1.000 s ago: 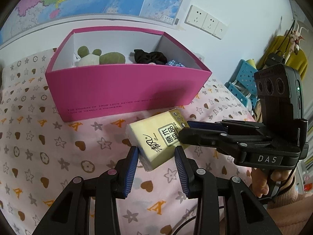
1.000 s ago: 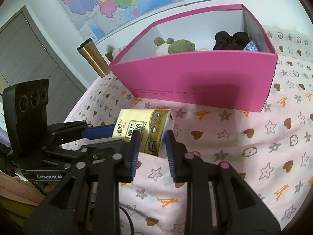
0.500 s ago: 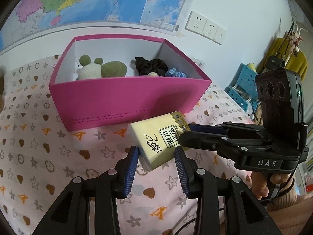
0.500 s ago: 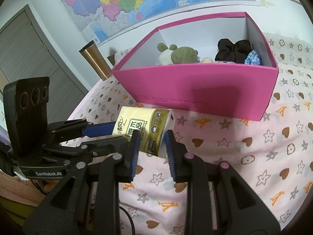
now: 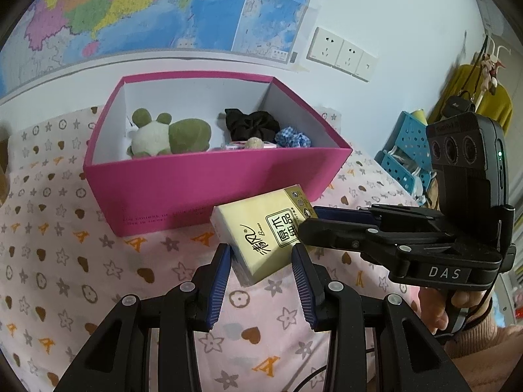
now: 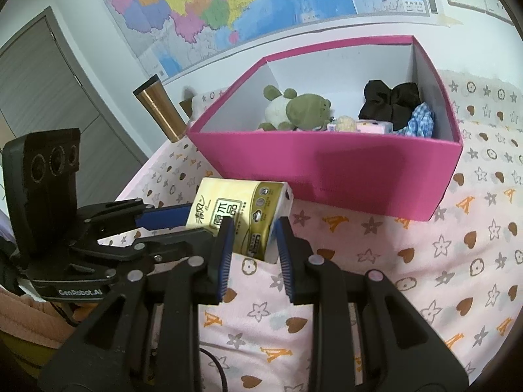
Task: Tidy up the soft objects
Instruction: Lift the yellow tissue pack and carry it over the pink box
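left gripper [image 5: 261, 258]: jaws clamped on near end of tissue pack [image 5: 264, 233]
right gripper [image 6: 253, 240]: jaws clamped on other end
tissue pack: held between both grippers, above patterned cloth [image 5: 65, 261], just in front of pink box [image 5: 202, 179]
pink box: holds plush toy [image 5: 166, 134], black scrunchie [image 5: 251, 124], blue checked scrunchie [image 5: 292, 137]

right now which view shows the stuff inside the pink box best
The right wrist view. It looks over the pink box rim at the green plush, black scrunchie, blue gingham cloth and a small pink item. The left wrist view shows the same things, but the front wall hides most of the pink item.
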